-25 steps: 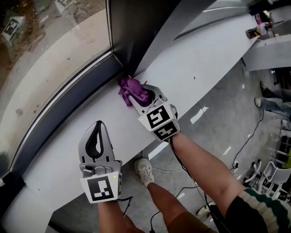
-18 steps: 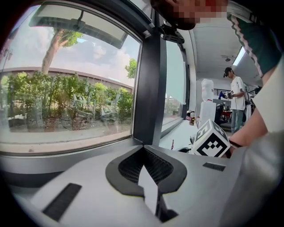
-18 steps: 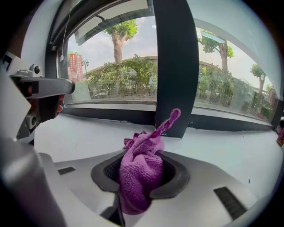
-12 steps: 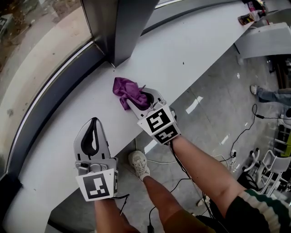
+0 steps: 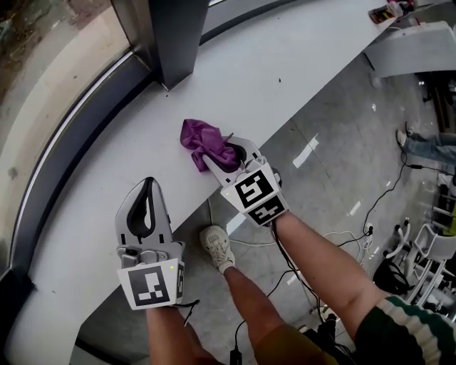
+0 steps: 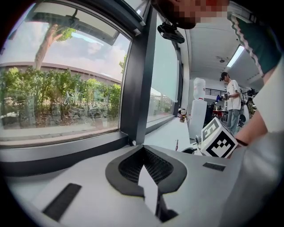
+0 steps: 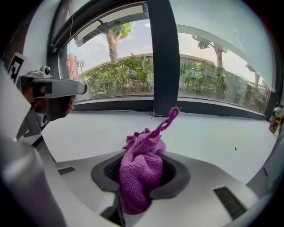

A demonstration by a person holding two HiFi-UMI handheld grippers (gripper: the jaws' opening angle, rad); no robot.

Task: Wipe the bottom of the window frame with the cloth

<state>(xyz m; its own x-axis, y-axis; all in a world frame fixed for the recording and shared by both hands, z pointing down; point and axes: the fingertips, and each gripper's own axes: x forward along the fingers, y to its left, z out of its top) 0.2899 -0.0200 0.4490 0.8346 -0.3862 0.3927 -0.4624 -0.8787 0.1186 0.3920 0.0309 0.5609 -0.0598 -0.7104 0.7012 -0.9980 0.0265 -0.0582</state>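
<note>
A purple cloth point(image 5: 200, 140) point(image 7: 141, 170) is bunched up on the white sill point(image 5: 107, 178), its front part pinched in my right gripper point(image 5: 222, 153) point(image 7: 143, 177), which is shut on it. A loose tail of the cloth sticks up toward the window. The dark bottom rail of the window frame point(image 5: 68, 167) point(image 7: 111, 105) runs along the sill's far side to a dark upright post point(image 5: 174, 36) point(image 7: 164, 57). The cloth lies well short of the rail. My left gripper point(image 5: 148, 187) point(image 6: 144, 150) rests on the sill to the left, shut and holding nothing.
The sill's near edge drops to a grey floor with cables point(image 5: 335, 235), a shoe point(image 5: 218, 249) and chairs point(image 5: 427, 260). Small items point(image 5: 388, 11) sit at the sill's far end. A person point(image 6: 230, 99) stands far along the room.
My right gripper has drawn the cloth back from the corner at the post's foot toward the sill's near edge. The left gripper has stayed about where it was.
</note>
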